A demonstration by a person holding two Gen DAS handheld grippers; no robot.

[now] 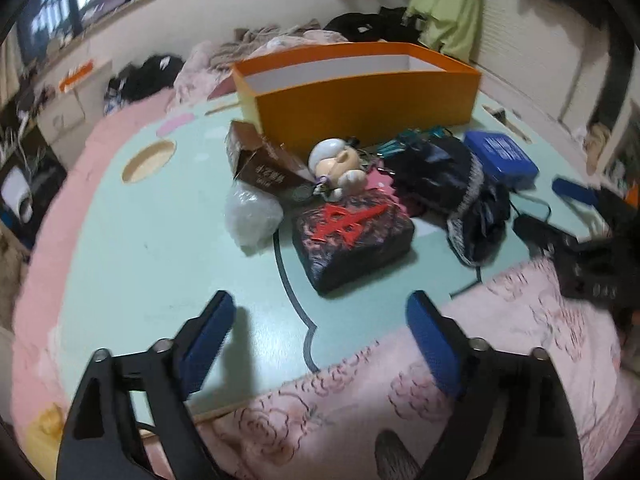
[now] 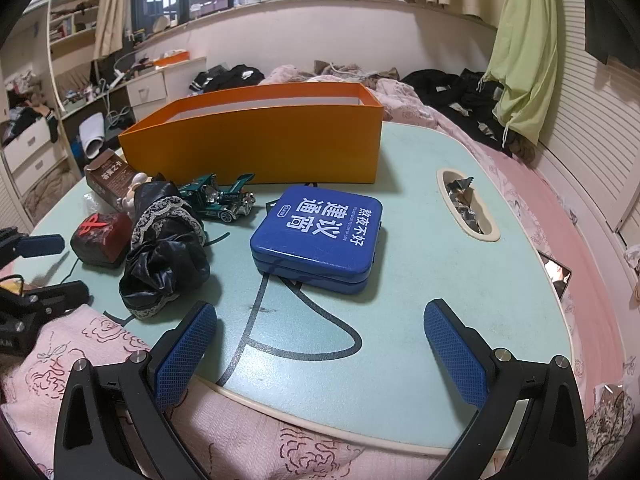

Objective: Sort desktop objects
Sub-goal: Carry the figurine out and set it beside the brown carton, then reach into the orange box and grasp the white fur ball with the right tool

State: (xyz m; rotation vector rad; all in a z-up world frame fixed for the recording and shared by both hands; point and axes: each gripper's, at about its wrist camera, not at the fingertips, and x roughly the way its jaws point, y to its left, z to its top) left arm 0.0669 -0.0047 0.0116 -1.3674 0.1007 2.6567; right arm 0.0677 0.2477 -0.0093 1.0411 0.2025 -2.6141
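Cluttered bedroom, mint lap table (image 1: 160, 248) on pink bedding. Left gripper (image 1: 320, 312) spread wide, holding nothing; dark patterned pouch (image 1: 352, 240) just ahead, slightly right, long axis slanting. Right gripper (image 2: 320, 320) equally wide and bare, nearer the blue tin (image 2: 318, 236) straight ahead. One orange box (image 2: 256, 144) behind; one toy car (image 2: 220, 198), one figurine (image 1: 338, 164), one carton (image 1: 264, 160).

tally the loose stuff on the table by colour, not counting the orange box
Blue: 1, the blue tin
Green: 1, the toy car
Brown: 1, the carton
Black: 2, the lace-trimmed cloth and the pouch with the red tower
White or clear: 2, the figurine and the plastic bag
Total: 7
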